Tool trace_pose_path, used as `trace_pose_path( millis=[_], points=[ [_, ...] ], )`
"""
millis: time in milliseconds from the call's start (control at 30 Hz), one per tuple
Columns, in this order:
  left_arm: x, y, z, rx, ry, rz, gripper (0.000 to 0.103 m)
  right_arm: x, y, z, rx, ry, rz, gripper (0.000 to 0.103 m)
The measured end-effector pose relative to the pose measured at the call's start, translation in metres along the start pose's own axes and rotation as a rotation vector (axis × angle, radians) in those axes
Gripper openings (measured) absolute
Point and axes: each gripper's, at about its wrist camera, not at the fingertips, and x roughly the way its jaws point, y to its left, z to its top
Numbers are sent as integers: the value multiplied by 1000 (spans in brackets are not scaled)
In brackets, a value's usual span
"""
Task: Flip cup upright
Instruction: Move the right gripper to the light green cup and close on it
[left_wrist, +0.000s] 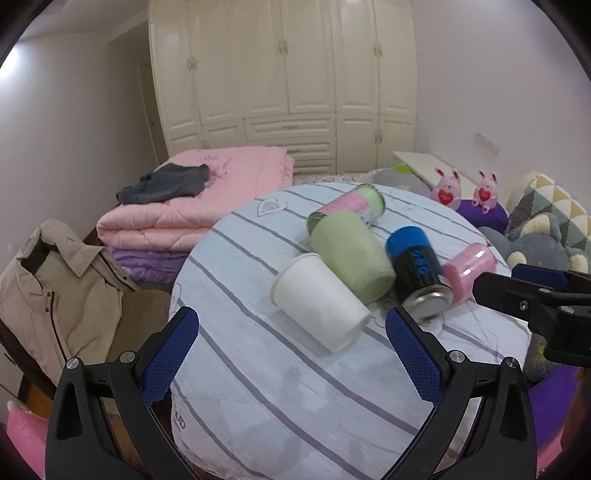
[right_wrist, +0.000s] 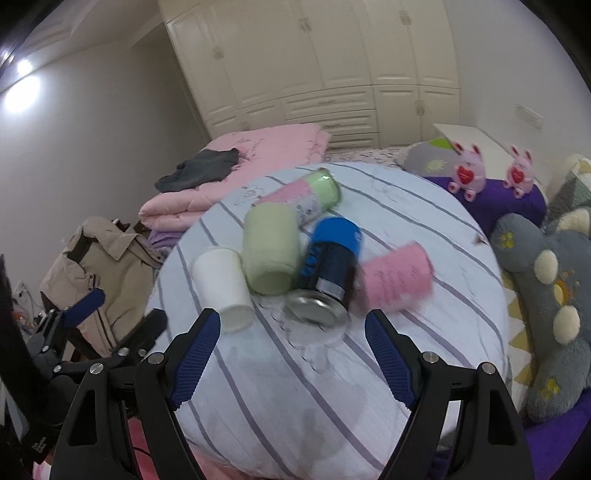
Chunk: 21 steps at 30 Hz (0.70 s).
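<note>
Several cups lie on their sides on a round striped table (left_wrist: 280, 398) (right_wrist: 295, 406): a white paper cup (left_wrist: 319, 301) (right_wrist: 223, 286), a green cup (left_wrist: 352, 256) (right_wrist: 269, 253), a pink-and-green cup (left_wrist: 349, 205) (right_wrist: 308, 197), a blue and black cup with a metal end (left_wrist: 417, 269) (right_wrist: 330, 267), and a pink cup (left_wrist: 467, 271) (right_wrist: 397, 282). My left gripper (left_wrist: 291, 354) is open and empty, just short of the white cup. My right gripper (right_wrist: 293, 358) is open and empty, just short of the blue cup; it also shows at the right edge of the left wrist view (left_wrist: 517, 288).
A beige jacket (left_wrist: 55, 291) hangs on a chair at the left. Folded pink quilts (left_wrist: 195, 206) lie behind the table. Plush toys (right_wrist: 543, 273) and two pink bunnies (right_wrist: 467, 171) sit at the right. A white wardrobe (left_wrist: 284, 81) fills the back wall.
</note>
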Motion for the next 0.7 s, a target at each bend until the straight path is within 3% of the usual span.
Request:
trace_pose_path(
  millis=[300,400,700],
  points=[
    [39,36,25,-60,91,22,102,53,22,40,-55,103,29,81],
    [56,49,31,-76,133,31,102,79,29,54,-83,161,25,69],
    [103,71,41,-92,205,47,102,142,36,81,-107,317,17,69]
  ],
)
